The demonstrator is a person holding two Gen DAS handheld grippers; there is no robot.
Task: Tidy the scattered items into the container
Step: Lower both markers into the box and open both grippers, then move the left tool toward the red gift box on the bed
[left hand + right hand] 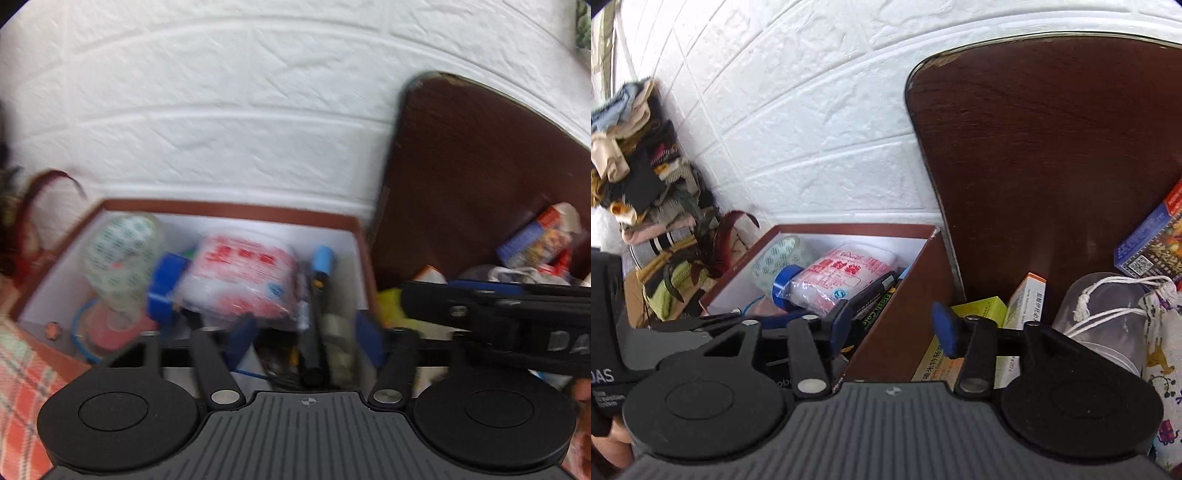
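Now we hold both tongs, left (304, 334) and right (892, 326), wide and empty by the brown box (897, 325), which holds a pouch (831, 284) and bottle, while cartons (1023, 302) beside it probably want gripping next.

— What's behind everything?

— A white brick-pattern wall (812, 129), with a dark brown wooden board (1052, 166) leaning upright against it.

— And off to the left?

— A heap of folded clothes (639, 155) stacked by the wall, with dark red feathers (727, 229) just below it.

— Underneath?

— A red-and-green plaid cloth (22, 387), blurred in the left wrist view.
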